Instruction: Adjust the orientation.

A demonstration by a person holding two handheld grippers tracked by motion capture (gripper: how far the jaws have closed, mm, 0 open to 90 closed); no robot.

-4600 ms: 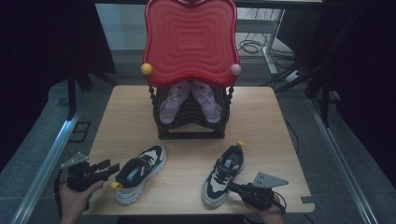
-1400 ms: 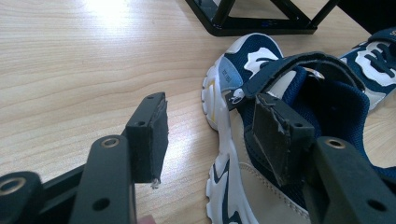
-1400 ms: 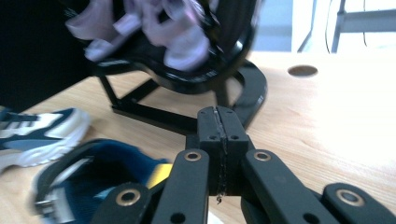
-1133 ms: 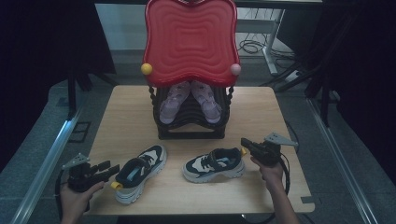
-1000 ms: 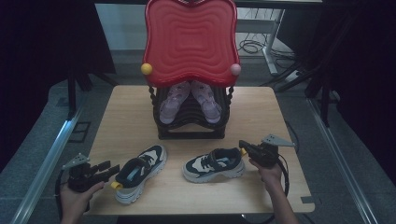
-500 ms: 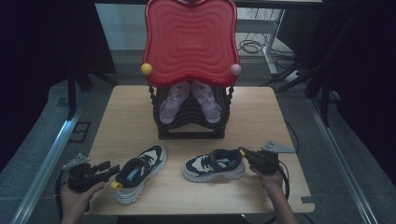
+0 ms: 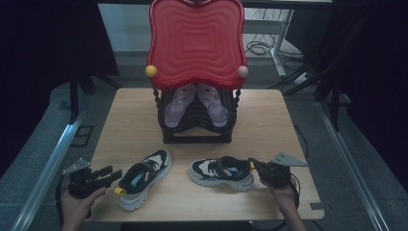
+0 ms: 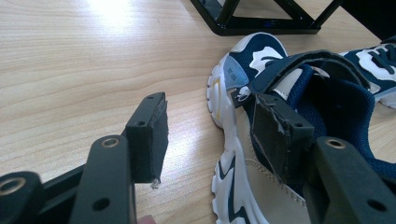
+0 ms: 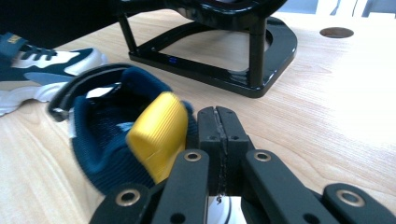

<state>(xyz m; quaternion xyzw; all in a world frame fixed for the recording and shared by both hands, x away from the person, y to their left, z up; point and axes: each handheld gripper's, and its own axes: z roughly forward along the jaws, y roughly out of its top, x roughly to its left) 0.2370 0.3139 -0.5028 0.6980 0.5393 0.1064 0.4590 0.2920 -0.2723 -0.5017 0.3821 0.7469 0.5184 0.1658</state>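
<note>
Two navy, white and beige sneakers lie on the wooden table [image 7: 269, 120]. My left gripper [image 7: 111, 174] [image 8: 210, 107] stands open at the heel of the left sneaker [image 7: 144, 178] [image 8: 261, 154]. Its one pad [image 8: 273, 130] is beside the heel collar; the other hangs over bare wood. My right gripper [image 7: 254, 164] [image 9: 219, 116] is shut with nothing between its pads, its tips against the heel of the right sneaker [image 7: 220, 172] [image 9: 107, 144], just beside the yellow heel tab [image 9: 156, 133].
A black shoe rack [image 7: 197, 137] [image 9: 252, 51] with a red wavy top [image 7: 195, 43] stands at the table's middle back and holds a pair of pink shoes [image 7: 174, 108]. A round hole [image 9: 336, 31] is in the tabletop beyond the rack.
My right gripper has slid toward the near edge with the right sneaker's heel, so the shoe lies more squarely across the table, toe to the left. The left gripper and sneaker stayed put.
</note>
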